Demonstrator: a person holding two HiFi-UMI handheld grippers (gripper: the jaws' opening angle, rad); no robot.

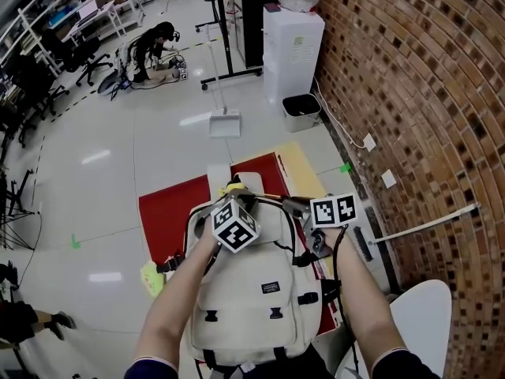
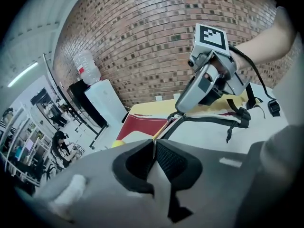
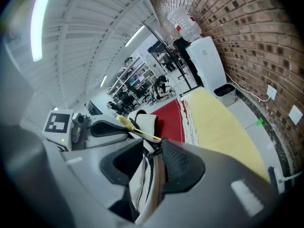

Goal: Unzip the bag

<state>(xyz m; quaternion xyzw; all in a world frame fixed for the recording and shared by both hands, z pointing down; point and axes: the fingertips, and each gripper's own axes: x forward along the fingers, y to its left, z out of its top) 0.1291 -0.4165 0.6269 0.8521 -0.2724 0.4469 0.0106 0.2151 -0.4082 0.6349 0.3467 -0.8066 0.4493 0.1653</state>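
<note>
A cream backpack (image 1: 252, 290) lies on a red mat (image 1: 170, 212), its top end away from me. My left gripper (image 1: 234, 204) is at the bag's top edge. In the left gripper view its jaws (image 2: 154, 146) stand pressed together on a thin fold of cream bag fabric (image 2: 159, 175). My right gripper (image 1: 280, 205) is at the top right corner, close beside the left one. In the right gripper view its jaws (image 3: 153, 151) stand apart with a loose fold of fabric and the dark zipper line (image 3: 148, 175) between them. A yellow pull tag (image 3: 124, 123) on a thin cord lies just beyond the tips.
A brick wall (image 1: 410, 93) runs along the right. A white water dispenser (image 1: 292, 46), a dark bin (image 1: 301, 110) and a dustpan (image 1: 225, 123) stand further off. A yellow mat (image 1: 304, 172) lies under the red one. A white round table (image 1: 426, 322) sits at my right.
</note>
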